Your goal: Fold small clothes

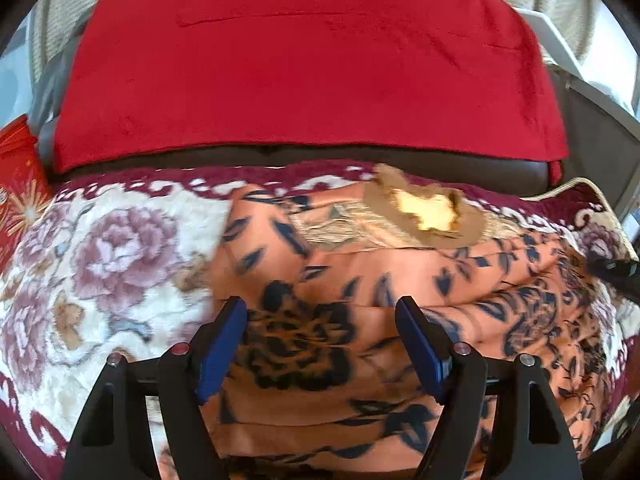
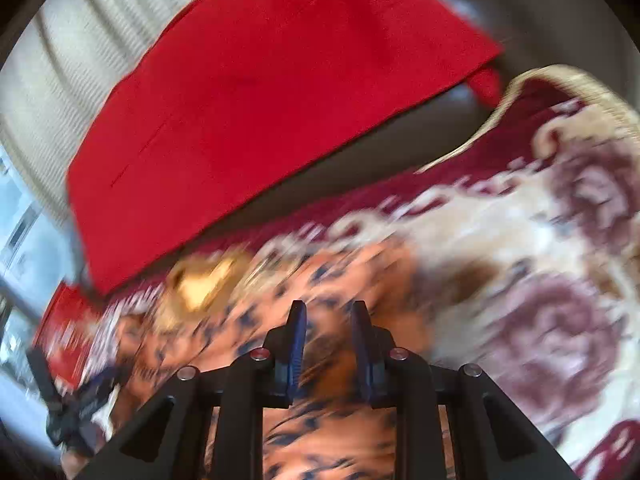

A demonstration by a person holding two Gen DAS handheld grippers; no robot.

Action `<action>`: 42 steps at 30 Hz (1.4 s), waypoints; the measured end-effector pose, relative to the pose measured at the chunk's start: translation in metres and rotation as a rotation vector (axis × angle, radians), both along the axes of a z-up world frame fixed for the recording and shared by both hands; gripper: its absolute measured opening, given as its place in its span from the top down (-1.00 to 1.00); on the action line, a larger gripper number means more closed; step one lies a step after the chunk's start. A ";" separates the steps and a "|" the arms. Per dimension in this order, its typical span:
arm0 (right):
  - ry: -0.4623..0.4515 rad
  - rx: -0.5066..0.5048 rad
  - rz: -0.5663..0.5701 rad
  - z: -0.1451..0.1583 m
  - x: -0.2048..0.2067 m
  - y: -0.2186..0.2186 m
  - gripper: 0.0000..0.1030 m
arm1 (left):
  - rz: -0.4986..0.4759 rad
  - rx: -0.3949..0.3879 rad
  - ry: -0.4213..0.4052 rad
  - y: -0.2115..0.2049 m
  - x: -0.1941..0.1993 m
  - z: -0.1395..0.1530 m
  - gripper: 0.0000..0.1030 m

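Plush floral blanket [image 1: 100, 264] bears silky orange garment [image 1: 320, 280] (leaf-printed); left gripper [image 1: 322, 316] open-jawed.

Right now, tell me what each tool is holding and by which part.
Nothing is held. The left tool is wide open over the orange patterned garment; the right tool is also open, with only a narrower gap, above the same cloth.

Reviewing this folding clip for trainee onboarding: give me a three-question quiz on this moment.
1. True or false: the left gripper has its fingers spread wide above the orange patterned garment.
2. What lies directly under the garment? A) bare wood B) floral blanket C) tiles
3. What colour is the cloth draped behind the blanket?

Key: 1 true; 2 B; 3 red.
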State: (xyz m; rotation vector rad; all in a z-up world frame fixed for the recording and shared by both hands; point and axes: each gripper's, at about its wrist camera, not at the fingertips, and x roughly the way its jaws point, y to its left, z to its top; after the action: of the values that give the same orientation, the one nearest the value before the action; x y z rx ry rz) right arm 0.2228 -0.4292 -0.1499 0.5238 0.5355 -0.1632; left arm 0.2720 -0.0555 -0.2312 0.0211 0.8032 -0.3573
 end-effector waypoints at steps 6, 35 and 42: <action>0.196 -0.127 0.186 -0.027 0.045 0.063 0.50 | -0.031 0.107 0.064 -0.027 0.006 -0.024 -0.62; 0.213 -0.106 0.134 -0.043 0.062 0.076 0.50 | 0.020 0.169 -0.009 -0.046 0.005 -0.015 -0.95; 0.138 -0.066 0.136 -0.024 0.045 0.070 0.50 | 0.019 0.170 -0.009 -0.047 0.007 -0.017 -0.95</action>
State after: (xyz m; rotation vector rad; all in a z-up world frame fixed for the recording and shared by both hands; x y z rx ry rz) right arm 0.2675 -0.3595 -0.1743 0.4120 0.6962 -0.0878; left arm 0.2794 -0.1022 -0.2477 0.1734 0.8223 -0.2703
